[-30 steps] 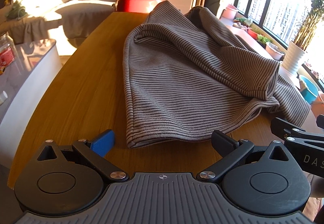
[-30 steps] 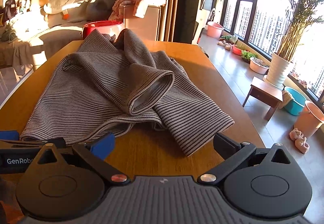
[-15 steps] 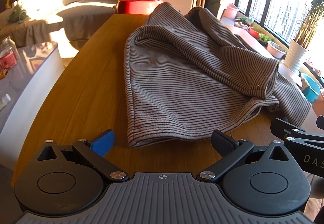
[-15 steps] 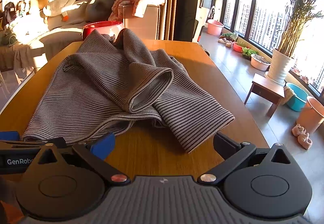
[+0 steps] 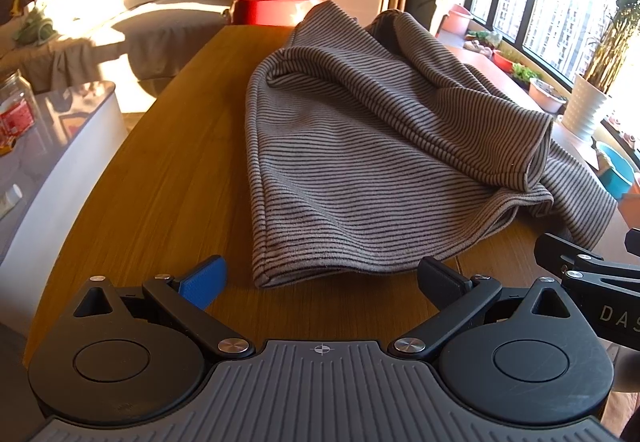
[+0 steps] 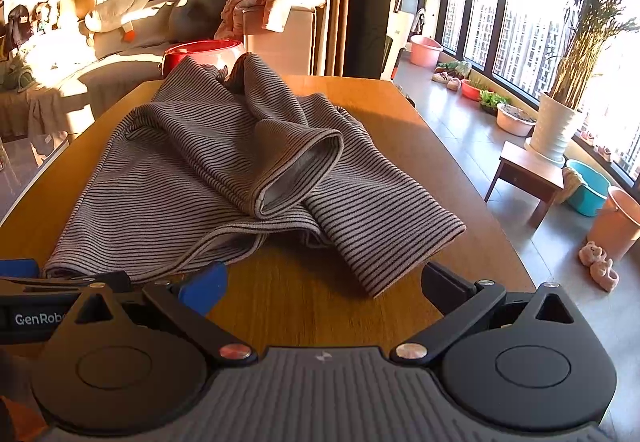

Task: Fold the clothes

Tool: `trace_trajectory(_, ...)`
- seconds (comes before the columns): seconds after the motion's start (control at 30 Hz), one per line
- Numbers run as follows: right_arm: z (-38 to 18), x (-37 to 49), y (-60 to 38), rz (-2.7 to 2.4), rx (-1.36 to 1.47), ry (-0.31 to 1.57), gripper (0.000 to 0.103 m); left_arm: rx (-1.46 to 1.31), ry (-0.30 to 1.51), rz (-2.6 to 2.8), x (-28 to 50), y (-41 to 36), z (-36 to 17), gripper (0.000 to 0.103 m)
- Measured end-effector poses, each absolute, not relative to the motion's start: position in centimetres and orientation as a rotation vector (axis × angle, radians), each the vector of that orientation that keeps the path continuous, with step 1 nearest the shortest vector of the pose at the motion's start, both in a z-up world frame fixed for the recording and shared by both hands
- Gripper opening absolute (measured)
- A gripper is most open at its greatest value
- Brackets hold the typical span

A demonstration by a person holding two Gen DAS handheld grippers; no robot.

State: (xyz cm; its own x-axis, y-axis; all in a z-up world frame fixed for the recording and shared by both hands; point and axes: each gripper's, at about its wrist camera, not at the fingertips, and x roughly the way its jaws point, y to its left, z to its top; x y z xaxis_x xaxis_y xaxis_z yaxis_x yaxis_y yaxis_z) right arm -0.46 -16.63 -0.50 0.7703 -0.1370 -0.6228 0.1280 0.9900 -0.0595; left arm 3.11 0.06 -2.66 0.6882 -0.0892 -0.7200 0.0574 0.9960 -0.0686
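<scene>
Both tongs (image 5: 320, 278) (image 6: 320, 282) wide before hem (image 5: 340, 266)

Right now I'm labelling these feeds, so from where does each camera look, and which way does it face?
Left wrist: on the left gripper, low over the wooden table, facing the striped garment; its open fingers and the right gripper's tip show.
Right wrist: on the right gripper, facing the garment's sleeve cuff; open fingers show.
Shared: garment, table, red basin, sofa.
</scene>
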Motion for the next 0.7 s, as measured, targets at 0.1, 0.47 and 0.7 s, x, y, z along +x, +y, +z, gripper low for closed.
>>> trace_trajectory(0.1, -0.6, -0.5, -16.6, -0.143, -0.013, 0.678, 0.103, -0.04, 0.809, -0.081, 3.2, 0.0, -2.7, 0.103)
trace_trajectory(0.47, -0.8, -0.5, -16.8, -0.139, -0.004, 0.683, 0.103, -0.033, 0.813, -0.077, 3.1, -0.1, -2.7, 0.103)
trace_trajectory(0.7, -0.6, 0.1, -17.8, -0.13, 0.018, 0.679, 0.103, -0.034, 0.808, -0.099, 3.5, -0.3, -2.6, 0.103)
